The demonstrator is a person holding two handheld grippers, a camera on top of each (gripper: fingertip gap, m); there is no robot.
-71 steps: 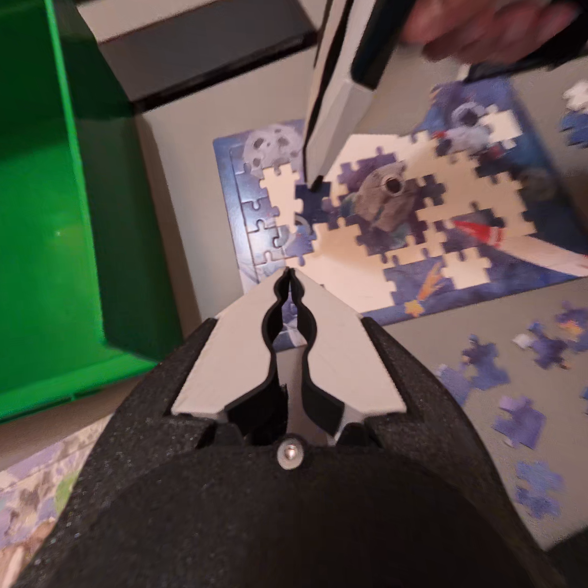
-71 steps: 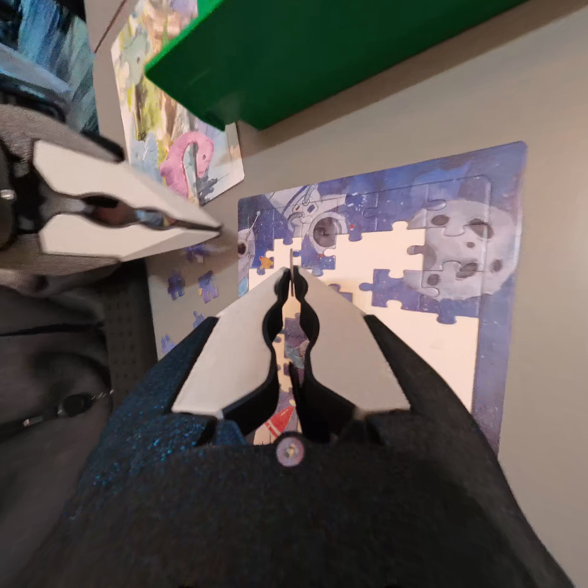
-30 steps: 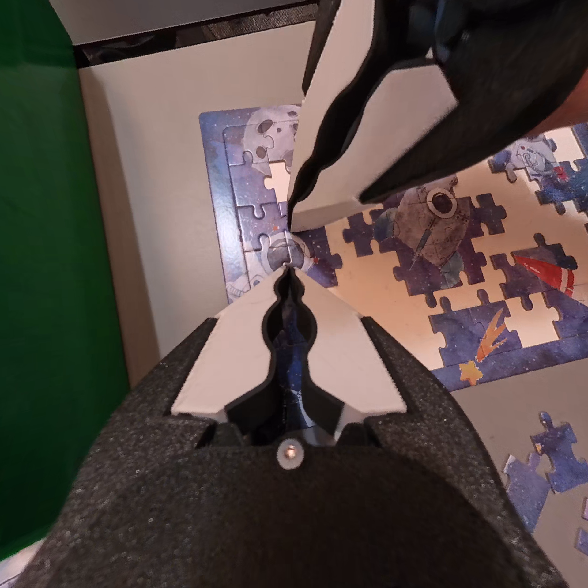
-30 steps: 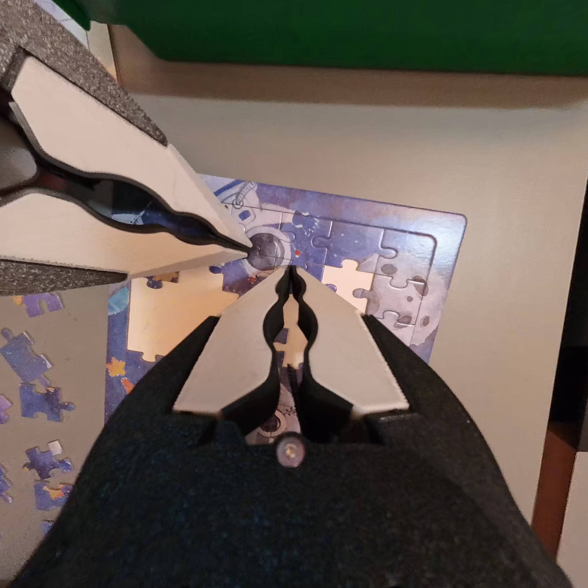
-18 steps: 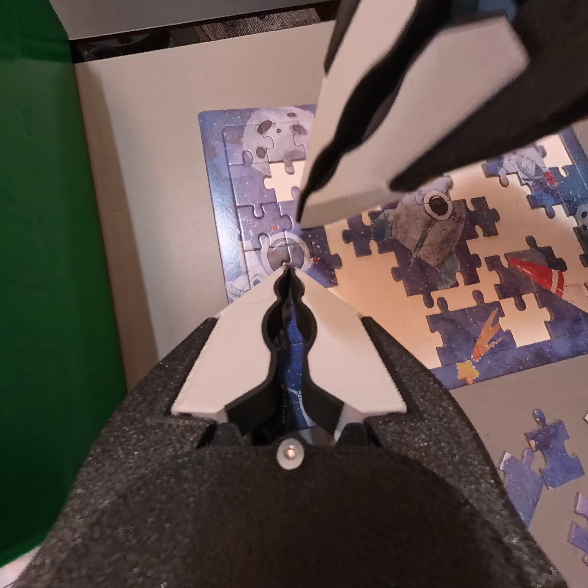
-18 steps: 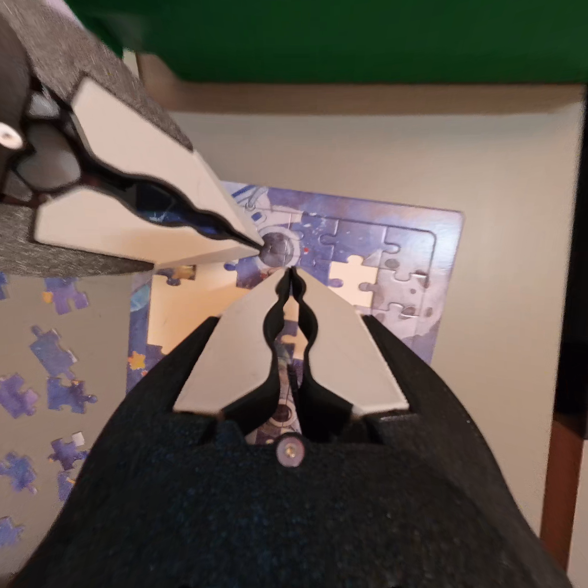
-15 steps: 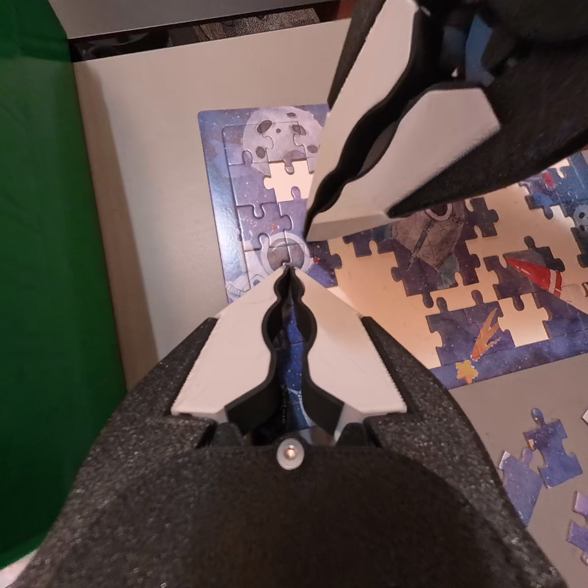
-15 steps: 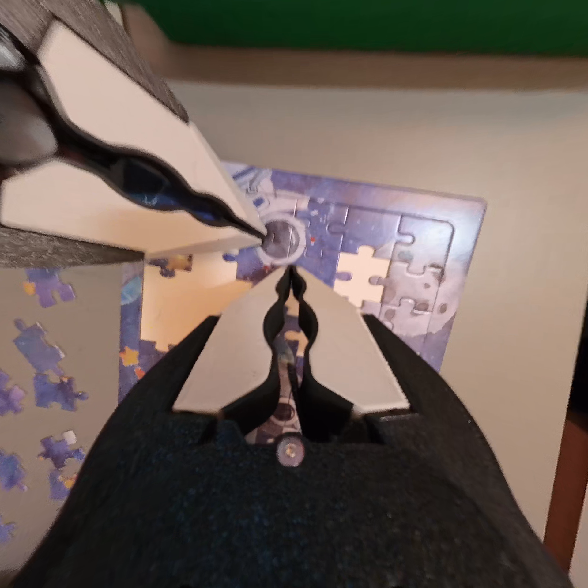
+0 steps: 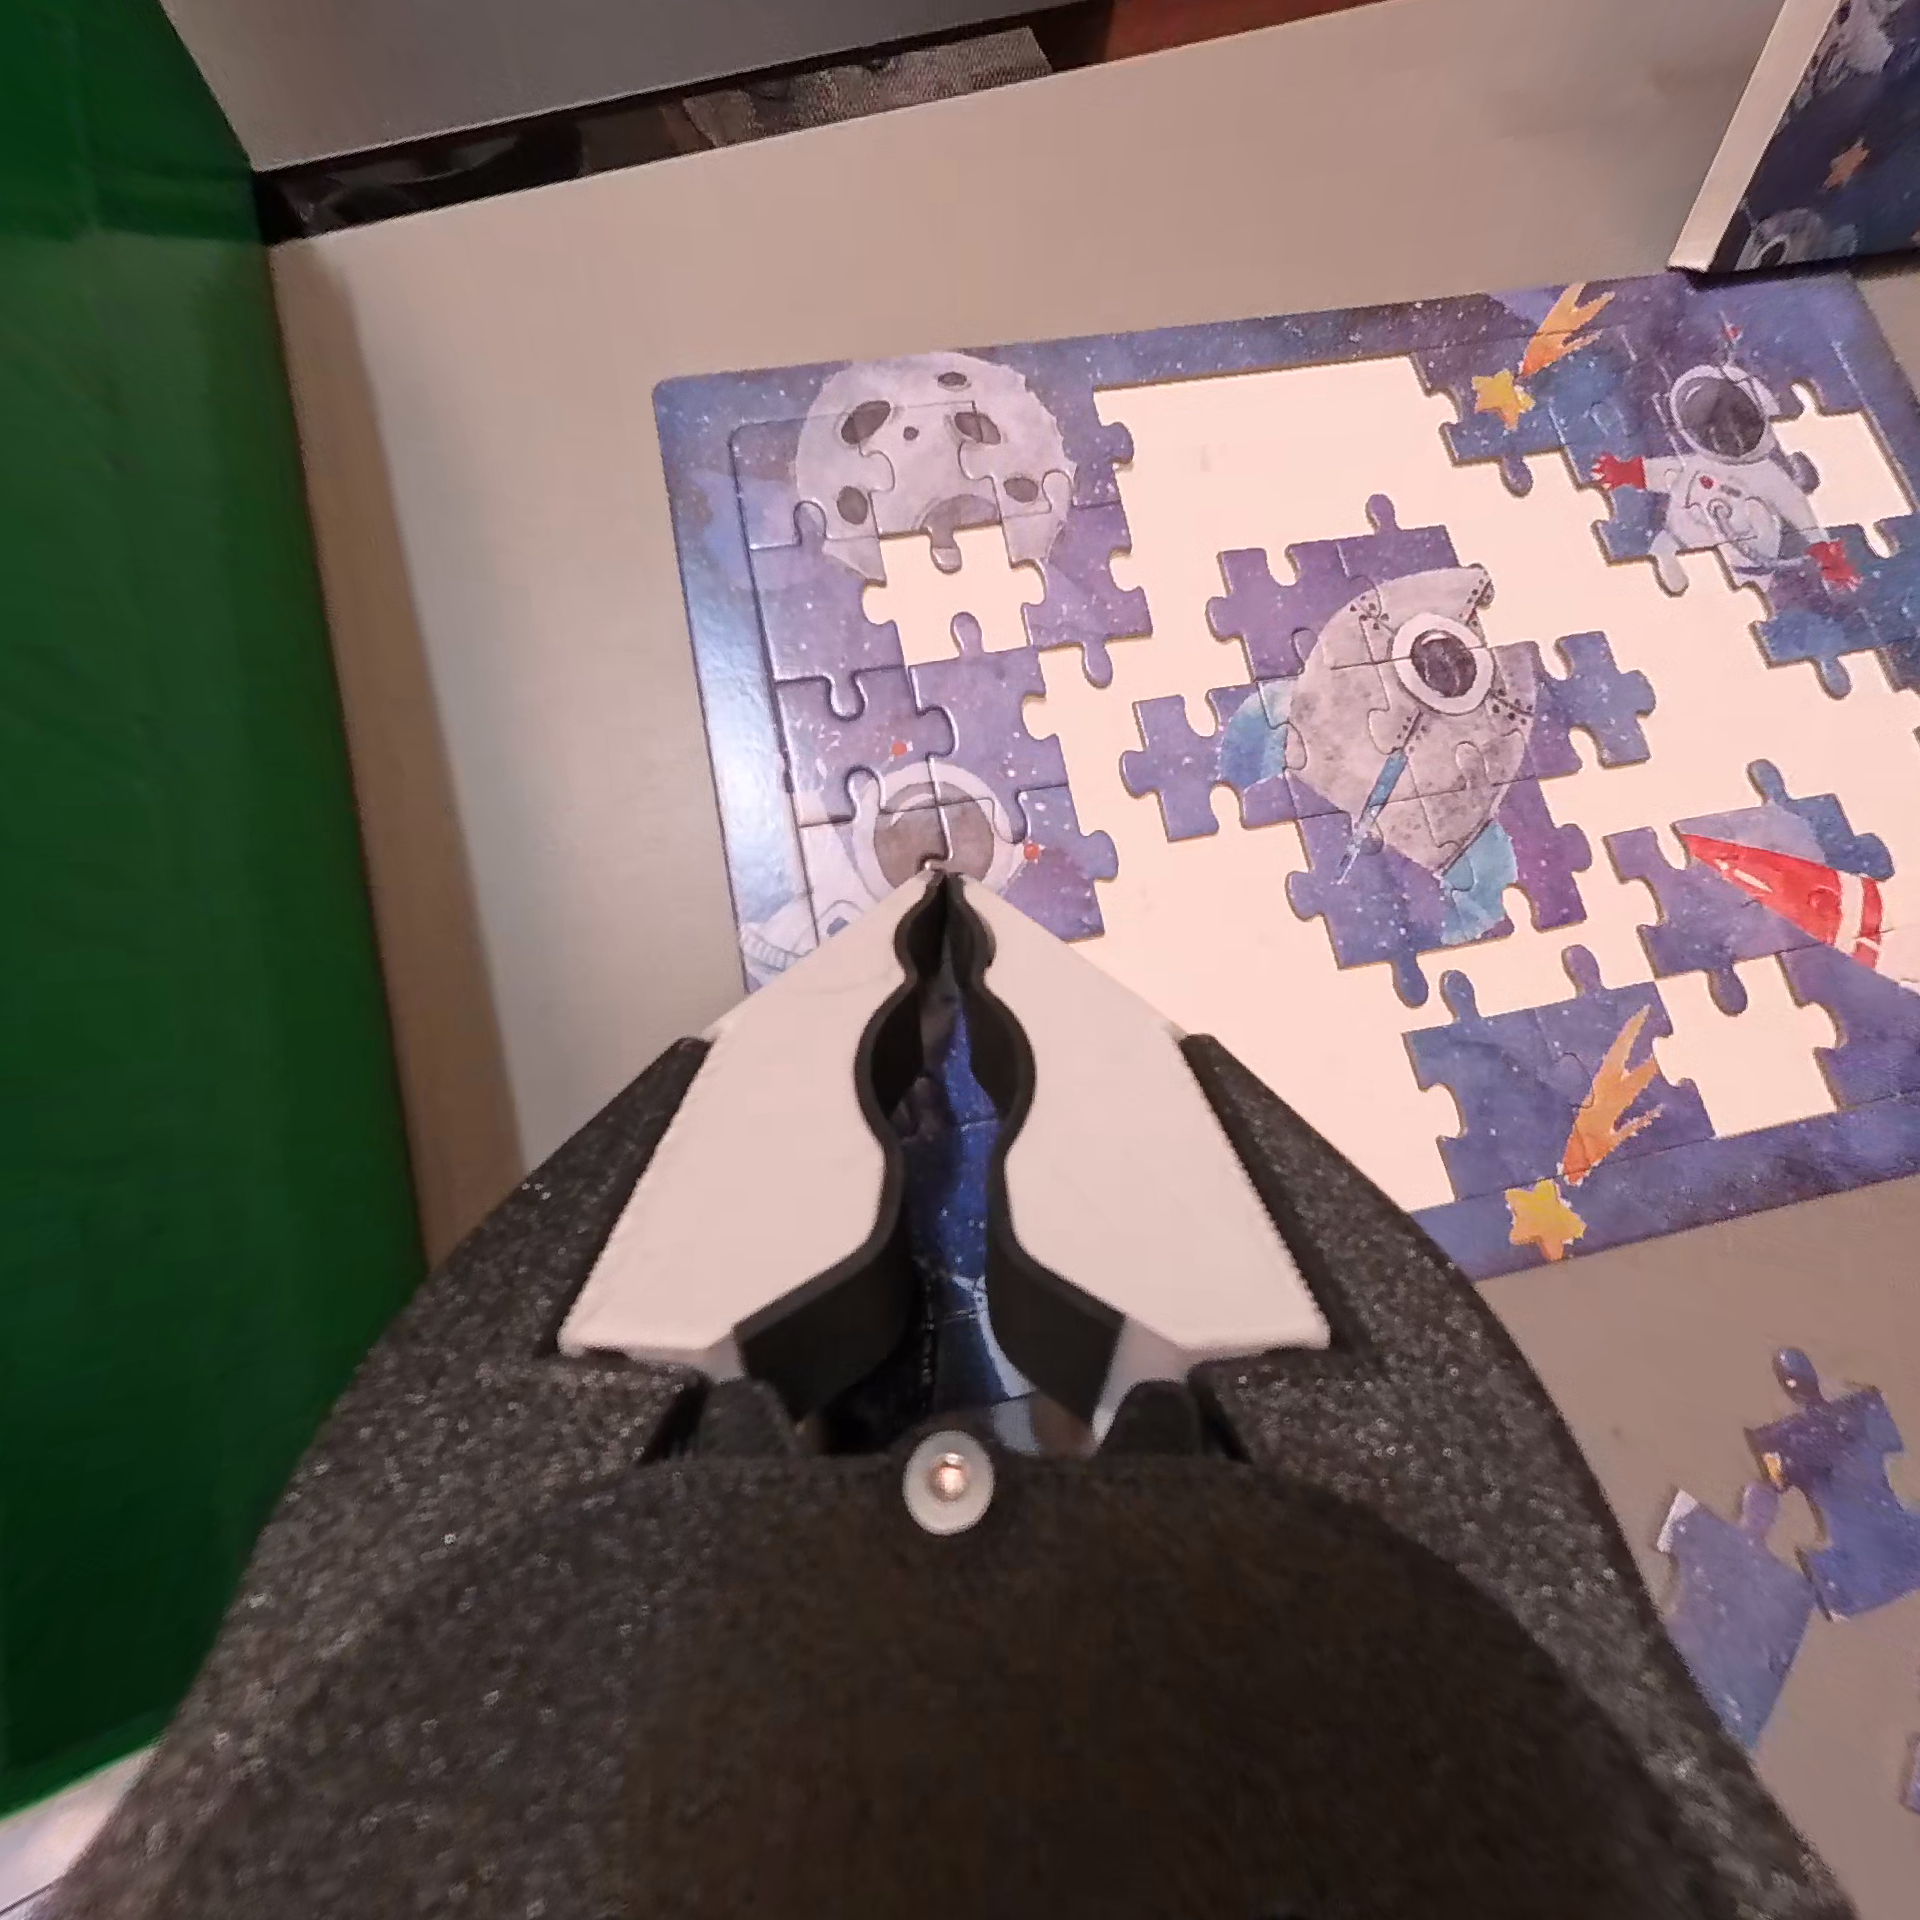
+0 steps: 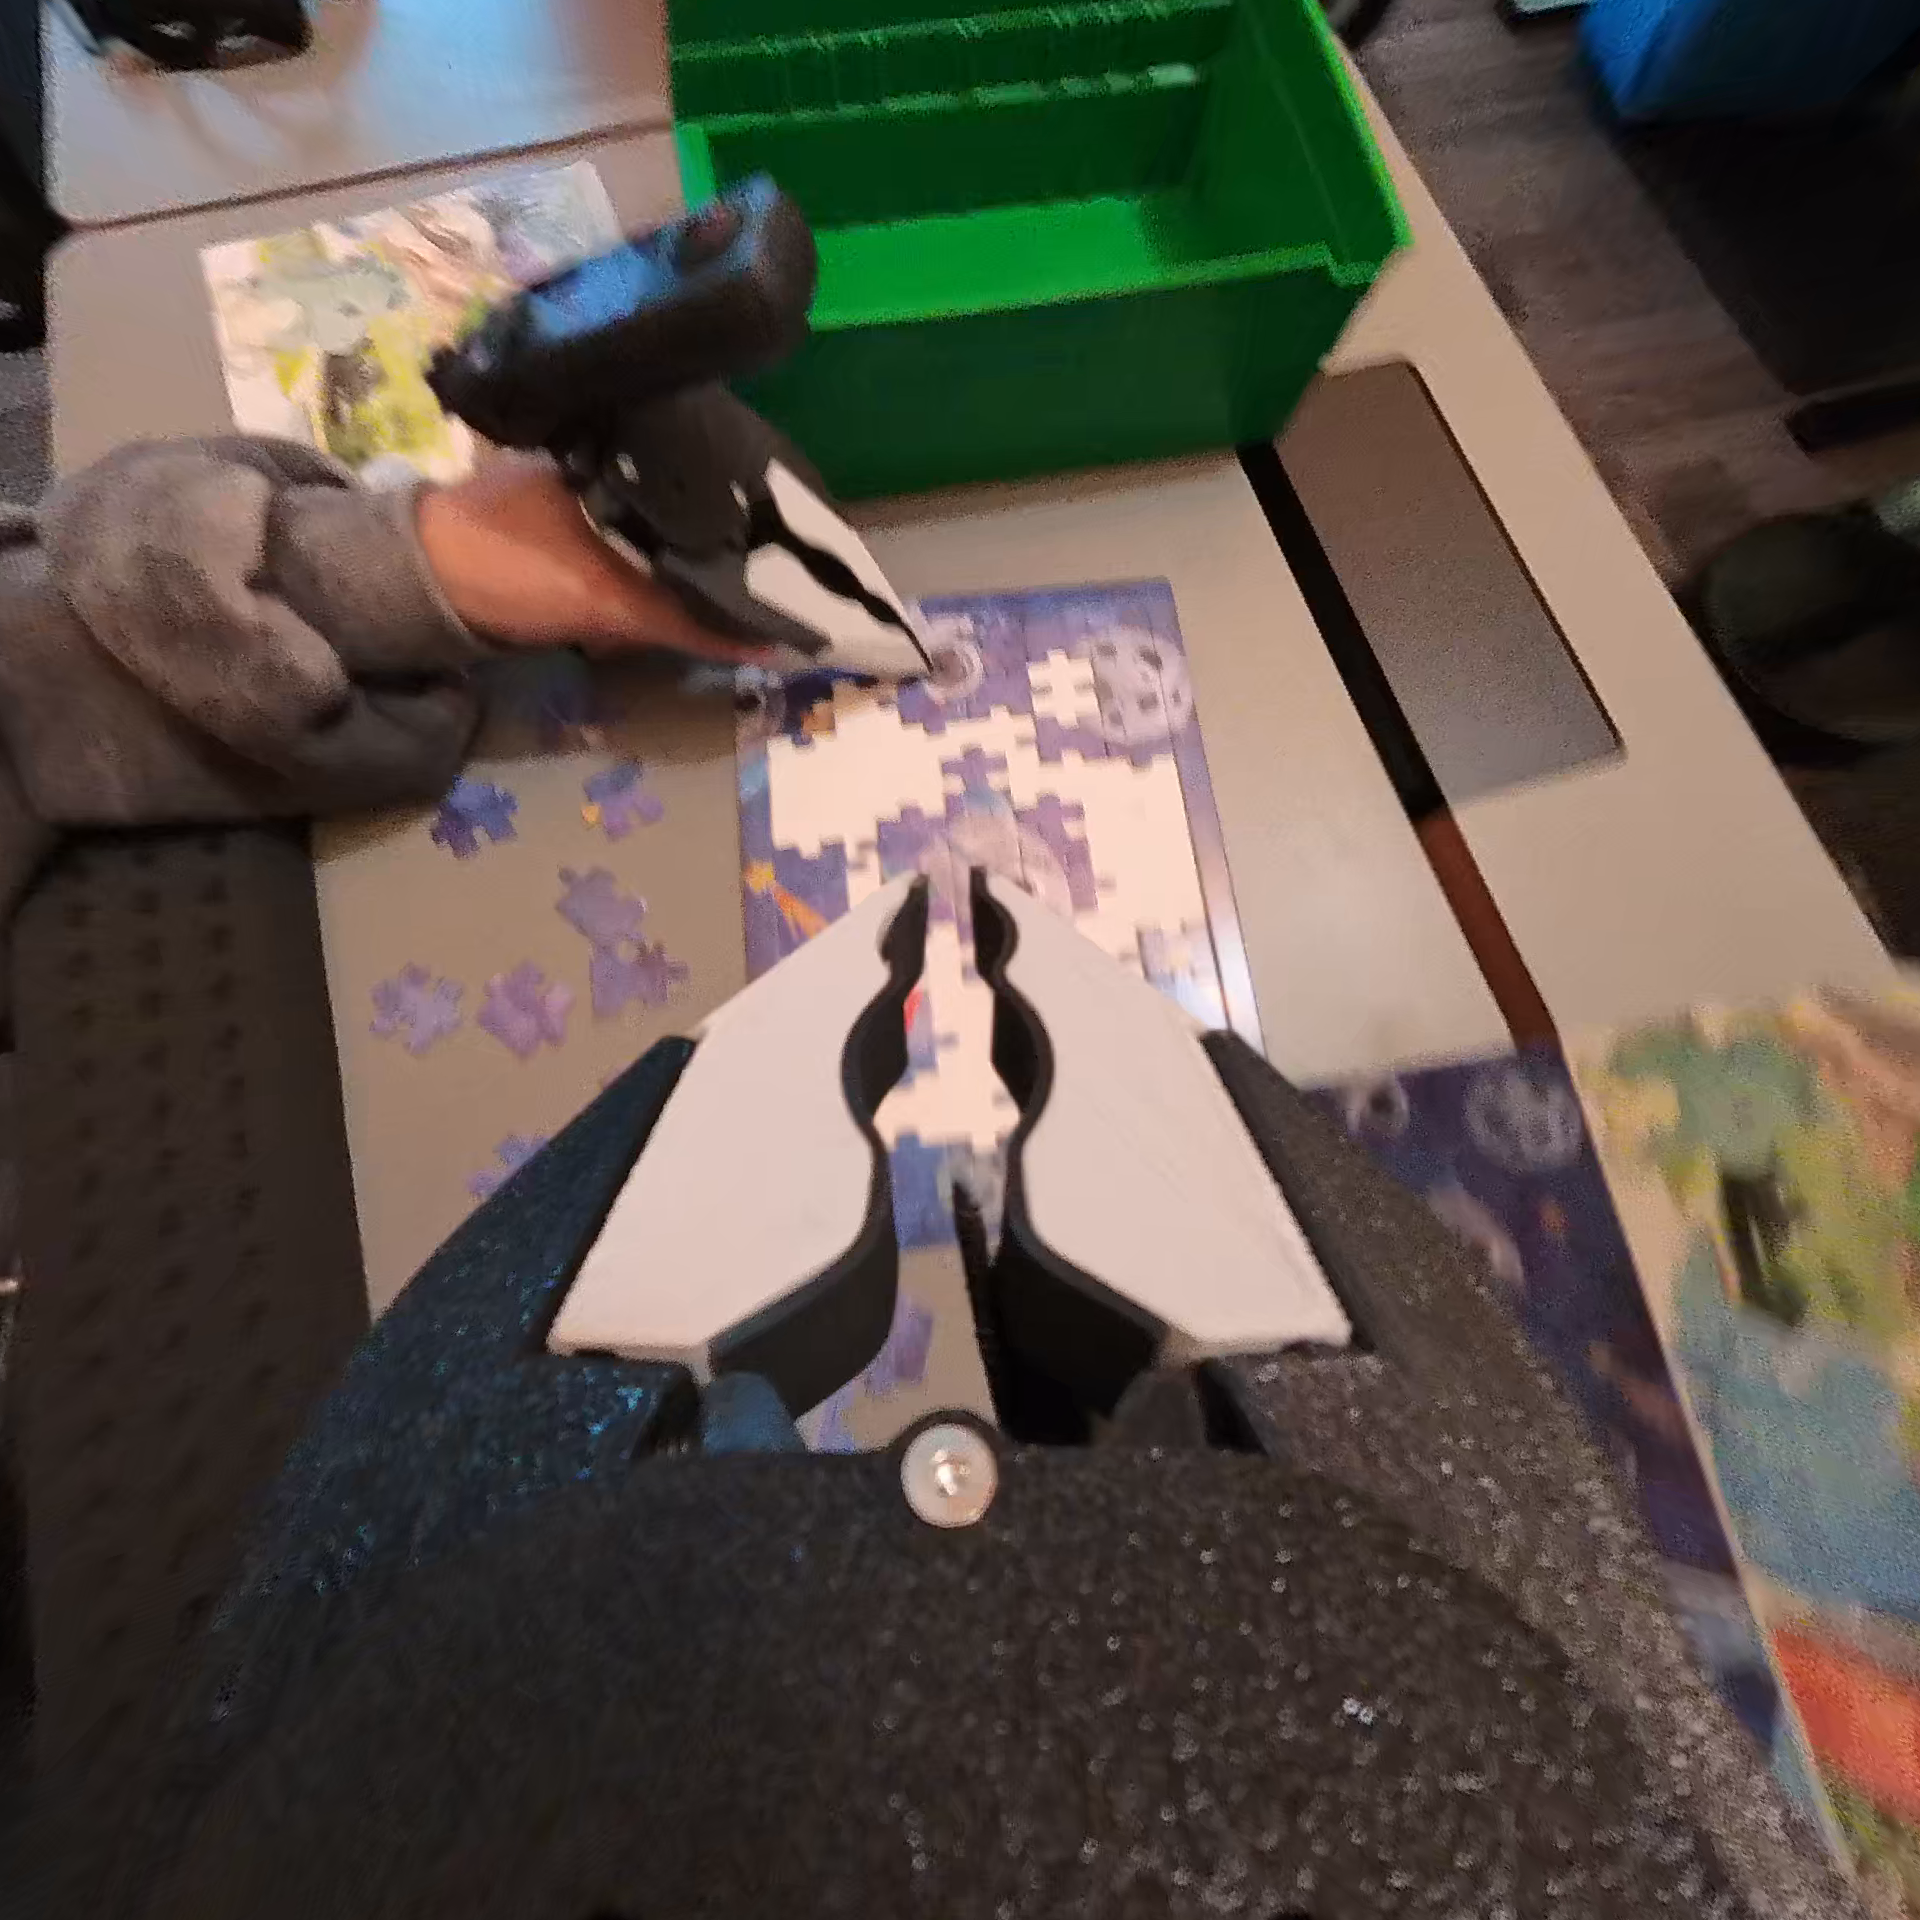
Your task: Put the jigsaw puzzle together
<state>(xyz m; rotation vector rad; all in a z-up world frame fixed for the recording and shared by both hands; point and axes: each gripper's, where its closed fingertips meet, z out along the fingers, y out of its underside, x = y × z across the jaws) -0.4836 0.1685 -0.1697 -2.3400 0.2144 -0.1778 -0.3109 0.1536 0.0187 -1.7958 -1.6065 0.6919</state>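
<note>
The space jigsaw board (image 9: pixel 707 623) lies flat with a blue rim and a cream bed. It is partly filled, with a moon (image 9: pixel 925 447), a rocket cluster (image 9: pixel 1392 717) and a single empty slot (image 9: pixel 945 592). My left gripper (image 9: pixel 940 878) is shut, with its tips pressed on an astronaut-helmet piece (image 9: pixel 914 831) near the board's left edge. It also shows in the right wrist view (image 10: pixel 920 655), held by a hand. My right gripper (image 10: pixel 945 883) is slightly open and empty, high above the board (image 10: pixel 1210 831). Loose blue pieces (image 9: pixel 1829 1496) lie beside the board (image 10: pixel 520 997).
A green bin (image 9: pixel 156 727) stands close to the board's far end (image 10: pixel 1039 260). A blue puzzle box (image 9: pixel 1829 135) sits at the other end (image 10: pixel 1507 1247), next to a colourful box (image 10: pixel 1766 1247). A second picture puzzle (image 10: pixel 343 312) lies beside the bin. A grey sleeve (image 10: pixel 208 623) rests on the table.
My right gripper has pulled up and back from the board's corner and opened a little. My left gripper stays shut on the astronaut-helmet piece.
</note>
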